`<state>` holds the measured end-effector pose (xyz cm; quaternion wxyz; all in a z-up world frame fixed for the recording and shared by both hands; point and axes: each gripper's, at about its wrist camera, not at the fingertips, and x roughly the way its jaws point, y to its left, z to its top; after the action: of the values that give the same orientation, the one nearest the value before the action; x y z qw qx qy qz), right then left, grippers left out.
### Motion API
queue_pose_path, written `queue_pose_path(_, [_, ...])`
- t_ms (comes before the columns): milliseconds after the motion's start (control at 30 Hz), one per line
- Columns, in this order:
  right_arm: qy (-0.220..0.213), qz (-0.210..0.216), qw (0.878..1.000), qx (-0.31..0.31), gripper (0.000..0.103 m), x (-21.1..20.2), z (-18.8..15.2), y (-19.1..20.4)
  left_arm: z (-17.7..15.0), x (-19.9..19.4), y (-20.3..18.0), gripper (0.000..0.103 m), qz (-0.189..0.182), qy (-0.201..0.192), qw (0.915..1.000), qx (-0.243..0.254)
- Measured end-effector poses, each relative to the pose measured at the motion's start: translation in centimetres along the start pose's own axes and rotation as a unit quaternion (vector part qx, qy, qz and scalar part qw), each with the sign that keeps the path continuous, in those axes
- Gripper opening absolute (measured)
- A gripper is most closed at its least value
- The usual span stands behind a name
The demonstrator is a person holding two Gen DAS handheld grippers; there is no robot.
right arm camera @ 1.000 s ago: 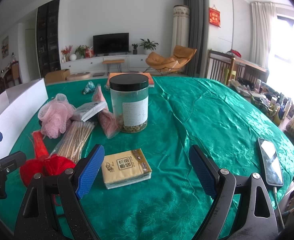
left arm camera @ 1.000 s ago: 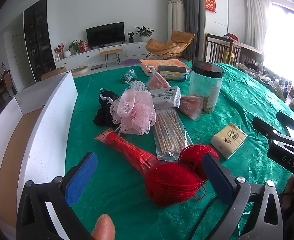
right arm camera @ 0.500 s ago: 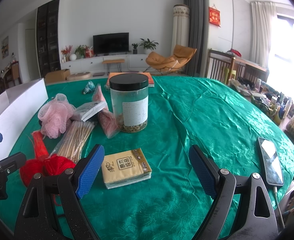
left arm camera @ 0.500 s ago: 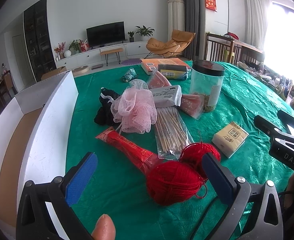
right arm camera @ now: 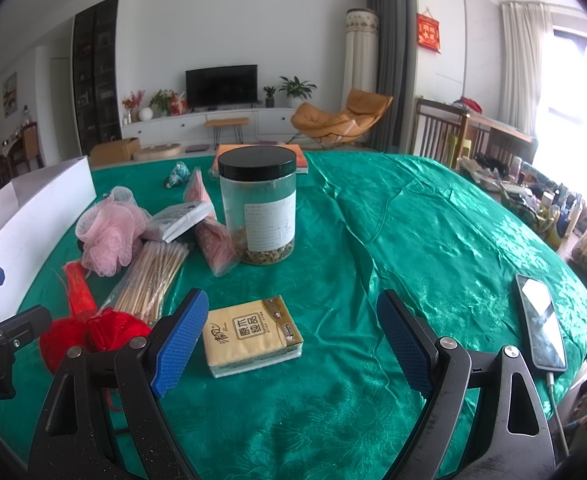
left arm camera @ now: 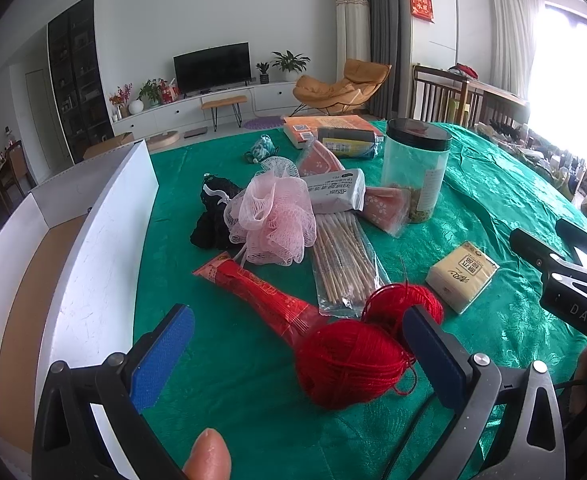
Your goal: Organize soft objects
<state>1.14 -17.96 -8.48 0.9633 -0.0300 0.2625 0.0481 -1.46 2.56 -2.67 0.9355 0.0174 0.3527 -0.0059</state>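
The right gripper is wide open above the green surface; a yellow tissue pack lies flat between its blue pads; a jar with a black lid stands upright behind; two red yarn balls sit at the left, touching; a phone lies at the right.

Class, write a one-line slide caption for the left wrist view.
Open left gripper hovers over red yarn on a cluttered green table.

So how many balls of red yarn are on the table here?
2. A larger red yarn ball lies nearest the left gripper; a smaller red yarn ball touches it behind, beside the skewer pack. Others may be hidden.
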Motion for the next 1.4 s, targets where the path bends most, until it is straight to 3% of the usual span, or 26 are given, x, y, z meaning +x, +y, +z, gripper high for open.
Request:
queue_pose_path(667, [0.004,0.004,1.000,0.005,0.088,0.0,-0.3,0.0,-0.1,0.0,0.3,0.103,0.002,0.000,1.0000,-0.002])
queue_pose_path(1000, [0.032,0.029,0.995,0.088,0.088,0.9,-0.6,-3.0,0.3,-0.4,1.7,0.103,0.007,-0.005,0.9998,-0.018])
queue_pose_path(1100, [0.046,0.057,0.991,0.109,0.088,1.3,-0.8,-3.5,0.3,-0.5,2.2,0.103,0.009,-0.004,0.9998,-0.020])
queue_pose_path(1233, [0.083,0.104,0.990,0.050,0.088,2.1,-0.9,-0.6,-0.2,-0.4,2.3,0.103,0.009,0.001,0.9998,-0.019])
queue_pose_path(1400, [0.148,0.109,0.982,-0.043,0.088,3.8,-1.8,3.3,-0.6,-0.5,2.3,0.103,0.014,0.008,0.9998,-0.014])
